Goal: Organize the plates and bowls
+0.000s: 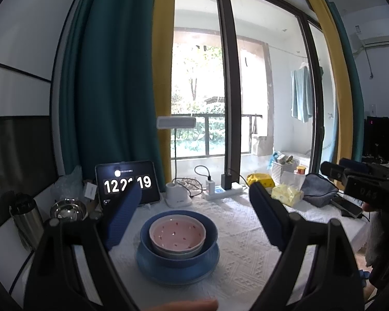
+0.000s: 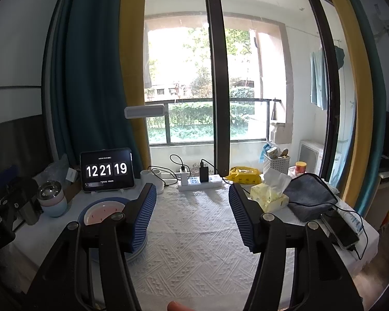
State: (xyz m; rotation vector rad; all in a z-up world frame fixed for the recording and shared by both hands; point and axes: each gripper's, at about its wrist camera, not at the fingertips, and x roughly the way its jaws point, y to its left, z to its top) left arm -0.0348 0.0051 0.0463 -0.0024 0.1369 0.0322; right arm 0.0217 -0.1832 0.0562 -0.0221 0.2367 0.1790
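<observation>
The stacking is judged to be largely done. A pink bowl (image 1: 177,235) with small red specks is seen nested inside a pale bowl, which is set in a deep blue bowl (image 1: 179,246), and the whole stack rests on a blue plate (image 1: 177,268) on the counter (image 1: 246,246), at its near left part, in front of the tablet clock (image 1: 128,184). Whether the steel-lined bowl (image 2: 50,198) in its pale pink and blue shells, far left beside the tablet, belongs to the task cannot be told; if so, it is left to be added. The left gripper (image 1: 192,213) is held with its fingers spread wide above the stack, nothing between them. The right gripper (image 2: 192,212) is likewise held apart and empty, over bare cloth to the right of the stack.
</observation>
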